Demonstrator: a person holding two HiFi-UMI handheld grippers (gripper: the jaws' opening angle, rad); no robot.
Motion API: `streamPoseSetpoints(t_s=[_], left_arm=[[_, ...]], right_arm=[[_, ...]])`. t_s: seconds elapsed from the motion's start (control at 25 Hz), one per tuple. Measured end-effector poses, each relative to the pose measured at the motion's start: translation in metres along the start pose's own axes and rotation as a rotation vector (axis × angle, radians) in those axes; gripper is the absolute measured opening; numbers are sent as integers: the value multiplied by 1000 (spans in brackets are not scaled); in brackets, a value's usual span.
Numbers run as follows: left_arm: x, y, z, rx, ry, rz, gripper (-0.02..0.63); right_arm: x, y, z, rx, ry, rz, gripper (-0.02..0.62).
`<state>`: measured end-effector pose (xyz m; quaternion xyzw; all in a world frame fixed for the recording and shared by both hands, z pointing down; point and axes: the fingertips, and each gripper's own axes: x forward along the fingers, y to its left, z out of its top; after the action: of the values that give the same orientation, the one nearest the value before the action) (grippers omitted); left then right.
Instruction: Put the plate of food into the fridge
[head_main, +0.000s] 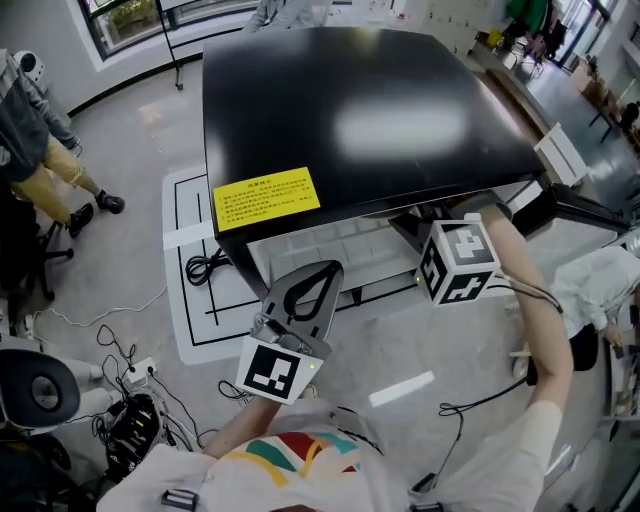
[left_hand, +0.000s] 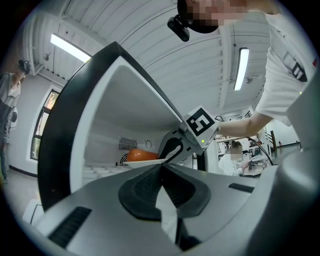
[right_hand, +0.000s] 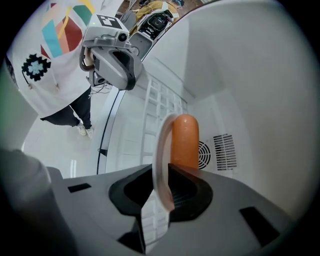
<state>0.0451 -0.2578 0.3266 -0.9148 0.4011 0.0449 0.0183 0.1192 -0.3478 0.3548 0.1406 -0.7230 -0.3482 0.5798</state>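
The black fridge (head_main: 350, 110) stands open towards me, with a yellow label (head_main: 266, 198) on its top. In the right gripper view, my right gripper (right_hand: 162, 185) is shut on the rim of a white plate (right_hand: 161, 150) inside the white fridge interior. A long orange piece of food (right_hand: 185, 142) lies on the plate. The head view shows only that gripper's marker cube (head_main: 458, 262), its jaws hidden under the fridge top. My left gripper (head_main: 318, 275) hovers at the fridge's front, shut and empty. In its own view it (left_hand: 161, 172) faces the plate (left_hand: 142, 163) and the right gripper (left_hand: 172, 150).
A round fan vent (right_hand: 222, 152) sits in the fridge's back wall, beside a white shelf grid (right_hand: 160, 105). Cables (head_main: 130, 400) and taped floor markings (head_main: 190, 260) lie left of the fridge. A person (head_main: 40, 150) stands at far left, another sits at right (head_main: 600, 290).
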Motion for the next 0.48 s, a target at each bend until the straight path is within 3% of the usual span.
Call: streamPoseSetpoints(t_s=[0.16, 0.32, 0.48], left_arm=[[2, -2, -2, -14, 2, -2, 6], [5, -1, -1, -14, 0, -2, 6], [8, -5, 2, -18, -9, -13, 6]], right_arm=[[-1, 0, -4, 24, 6, 18, 65], [-4, -6, -6, 32, 4, -20, 144], [-8, -5, -7, 40, -2, -32, 179]])
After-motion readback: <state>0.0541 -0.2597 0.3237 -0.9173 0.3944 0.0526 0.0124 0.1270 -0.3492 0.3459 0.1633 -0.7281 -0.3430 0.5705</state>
